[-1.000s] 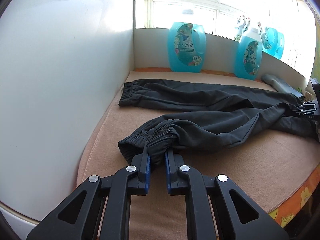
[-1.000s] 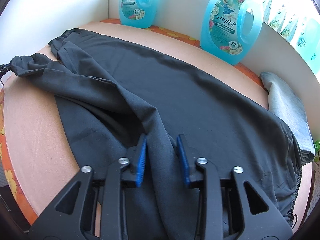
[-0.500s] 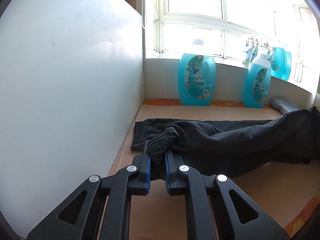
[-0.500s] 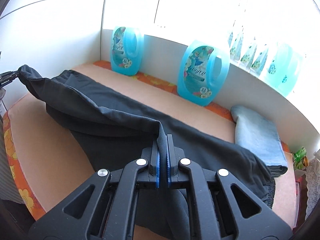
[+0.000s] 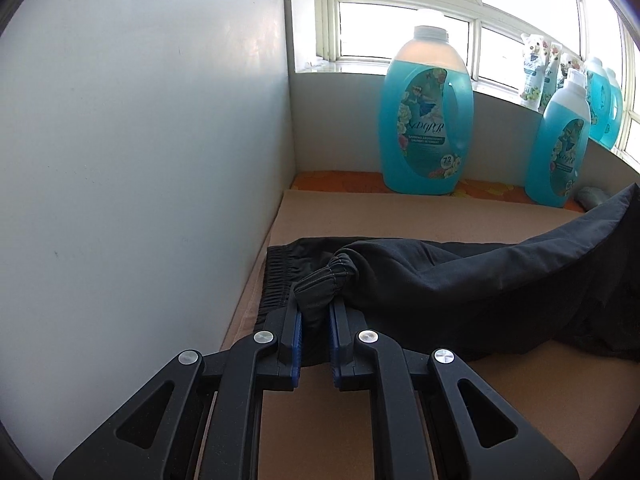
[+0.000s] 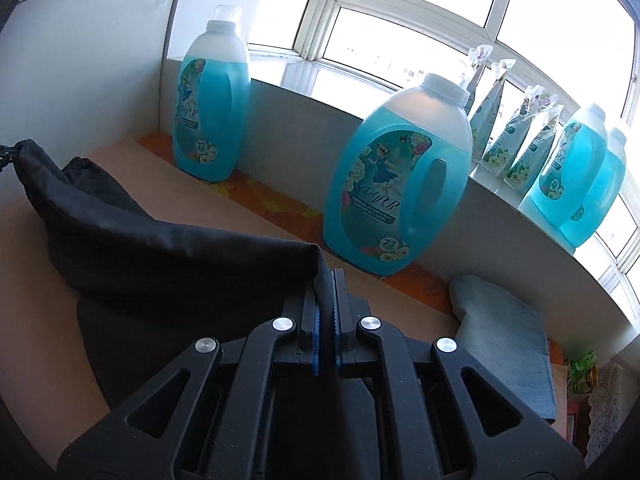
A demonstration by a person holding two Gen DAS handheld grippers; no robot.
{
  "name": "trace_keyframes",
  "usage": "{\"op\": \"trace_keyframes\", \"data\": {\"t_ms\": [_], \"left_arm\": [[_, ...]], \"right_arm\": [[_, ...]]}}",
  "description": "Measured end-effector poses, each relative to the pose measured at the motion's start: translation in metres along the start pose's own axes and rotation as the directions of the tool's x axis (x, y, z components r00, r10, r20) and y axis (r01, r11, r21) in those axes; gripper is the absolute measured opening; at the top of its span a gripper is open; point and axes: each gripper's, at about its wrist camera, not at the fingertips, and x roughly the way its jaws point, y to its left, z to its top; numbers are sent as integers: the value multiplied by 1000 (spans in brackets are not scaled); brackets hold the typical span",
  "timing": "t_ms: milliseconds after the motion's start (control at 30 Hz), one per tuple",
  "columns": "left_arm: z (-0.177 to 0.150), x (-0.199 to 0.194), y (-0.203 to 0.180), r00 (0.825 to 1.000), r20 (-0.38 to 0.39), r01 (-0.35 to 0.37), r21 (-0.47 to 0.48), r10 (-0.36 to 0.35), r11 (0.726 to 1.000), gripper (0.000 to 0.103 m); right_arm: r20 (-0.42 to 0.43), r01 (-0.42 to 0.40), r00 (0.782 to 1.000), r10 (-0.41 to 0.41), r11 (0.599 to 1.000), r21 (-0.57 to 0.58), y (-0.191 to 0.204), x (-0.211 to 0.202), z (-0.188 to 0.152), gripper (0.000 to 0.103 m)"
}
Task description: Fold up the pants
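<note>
While our left gripper (image 5: pixel 315 322) has its jaws clamped on the elastic cuff of the dark grey fabric pants (image 5: pixel 460 280), our right gripper (image 6: pixel 328 304) has its jaws pressed together on a fold of the same cloth, lifting it. We see the pants draped between both and resting on the tan cloth-covered counter (image 5: pixel 400 216), near two blue liquid detergent bottles (image 6: pixel 394 176) by the window.

Blue detergent bottle (image 6: pixel 394 184) label shows the number "72".
</note>
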Motion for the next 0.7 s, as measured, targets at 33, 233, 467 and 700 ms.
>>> {"op": "trace_keyframes", "data": {"t_ms": [33,233,467,700], "left_arm": [[0,4,-1,1000,-5,-5,1,5,1000,9],[2,19,-2,999,-22,-32,14,32,999,9],[16,50,2,996,-70,-56,0,55,998,9],[31,88,1,982,-137,-130,16,131,991,21]], "right_arm": [[-9,-5,1000,5,1000,0,0,8,-2,5],[-52,-28,998,28,1000,3,1,37,-11,5],[-102,-46,994,48,999,23,0,60,-17,5],[-135,-39,990,38,999,-4,11,75,-20,5]]}}
